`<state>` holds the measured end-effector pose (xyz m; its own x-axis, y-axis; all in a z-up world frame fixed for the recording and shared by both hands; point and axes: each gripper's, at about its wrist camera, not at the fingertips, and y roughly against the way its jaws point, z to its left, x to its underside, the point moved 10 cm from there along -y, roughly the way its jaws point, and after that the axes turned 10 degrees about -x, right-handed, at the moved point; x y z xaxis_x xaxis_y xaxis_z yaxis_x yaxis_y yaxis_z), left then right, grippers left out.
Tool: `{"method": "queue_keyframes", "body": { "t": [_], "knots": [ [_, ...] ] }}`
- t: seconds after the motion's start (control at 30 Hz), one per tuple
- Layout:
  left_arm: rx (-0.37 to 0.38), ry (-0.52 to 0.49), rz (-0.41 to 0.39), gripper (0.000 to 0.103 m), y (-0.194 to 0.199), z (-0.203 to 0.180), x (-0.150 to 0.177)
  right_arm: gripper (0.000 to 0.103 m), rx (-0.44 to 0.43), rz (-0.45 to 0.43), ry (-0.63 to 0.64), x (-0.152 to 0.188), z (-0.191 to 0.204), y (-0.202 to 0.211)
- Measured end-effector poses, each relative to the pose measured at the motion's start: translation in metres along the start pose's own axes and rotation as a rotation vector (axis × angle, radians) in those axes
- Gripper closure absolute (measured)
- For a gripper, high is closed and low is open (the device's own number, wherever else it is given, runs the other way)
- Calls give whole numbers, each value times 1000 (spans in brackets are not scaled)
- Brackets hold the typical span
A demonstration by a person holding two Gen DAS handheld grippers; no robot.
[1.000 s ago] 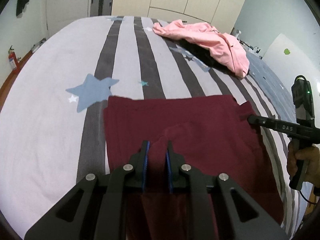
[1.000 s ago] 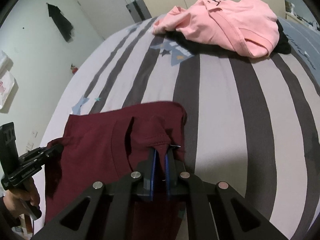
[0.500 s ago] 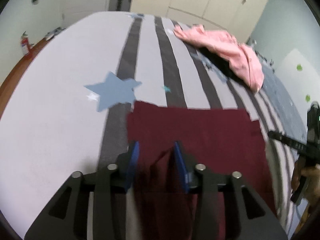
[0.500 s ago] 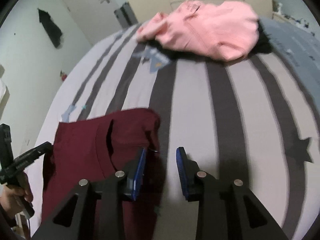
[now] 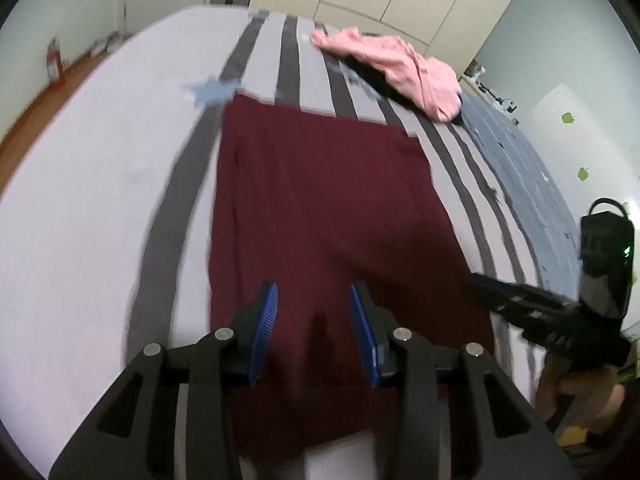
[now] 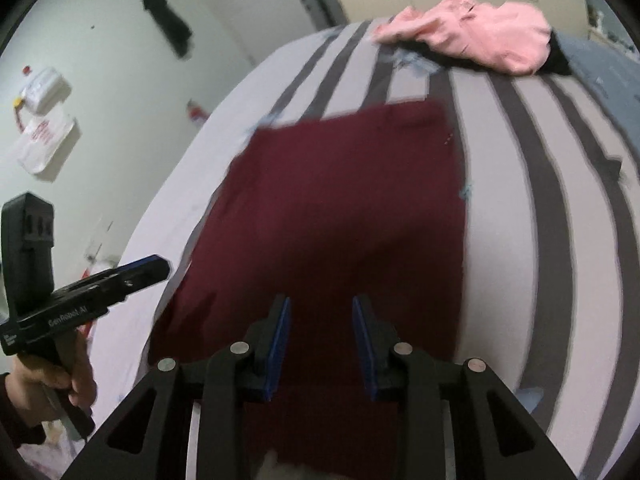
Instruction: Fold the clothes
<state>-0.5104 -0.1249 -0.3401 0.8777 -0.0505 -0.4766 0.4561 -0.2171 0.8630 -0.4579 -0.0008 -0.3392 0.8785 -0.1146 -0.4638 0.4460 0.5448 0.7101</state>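
Lying flat beneath both parted, empty jaws, left gripper and right gripper: maroon garment.

The right hand-held gripper, its blue-padded jaws just opened with nothing gripped, hangs over a flat dark maroon cloth garment on the grey-and-white striped bed. A crumpled pink garment lies at the far end, while the left hand-held gripper shows at the left edge.

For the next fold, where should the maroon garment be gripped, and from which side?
A judgement: the maroon garment lies flat as a long rectangle on the bed. Pinch its two near corners, approaching from the near edge with open left gripper and right gripper.
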Motion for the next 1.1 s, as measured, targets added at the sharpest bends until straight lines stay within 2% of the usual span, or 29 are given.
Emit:
{"method": "queue_keyframes", "body": {
  "t": [0.13,0.17,0.23,0.33,0.5,0.57,0.6,0.67,0.77,0.83,0.9,0.93,1.0,1.1],
  "knots": [
    [-42,-20,46,69,-6,5,43,74,-2,57,-3,43,13,-12],
    [-57,-22,58,72,-10,11,53,74,8,66,-5,49,10,-15],
    [-91,-42,51,89,-11,23,59,74,27,80,-15,61,2,-21],
    [-139,-66,39,101,-12,41,65,76,34,71,-8,71,-6,-23],
    [-179,-100,23,101,-2,46,67,77,51,68,22,69,-12,-17],
    [-245,-97,-2,101,6,54,64,77,67,64,22,68,-14,-11],
    [-274,-75,-7,101,9,61,63,77,74,61,20,68,-15,-8],
    [-268,16,10,100,13,75,65,77,77,60,4,71,-21,-4],
    [-207,31,27,85,17,65,74,77,85,58,6,71,-19,-2],
    [-177,-8,18,65,21,51,80,76,92,53,10,71,-16,0],
    [-168,-21,6,53,21,41,86,74,105,38,9,71,-17,7],
    [-180,-31,9,50,19,39,90,74,112,32,7,75,-19,12],
    [-221,-61,25,50,12,37,100,74,124,32,-2,78,-23,14],
    [-229,-74,52,50,-3,41,111,74,134,43,-8,84,-28,12]
  ]
}}
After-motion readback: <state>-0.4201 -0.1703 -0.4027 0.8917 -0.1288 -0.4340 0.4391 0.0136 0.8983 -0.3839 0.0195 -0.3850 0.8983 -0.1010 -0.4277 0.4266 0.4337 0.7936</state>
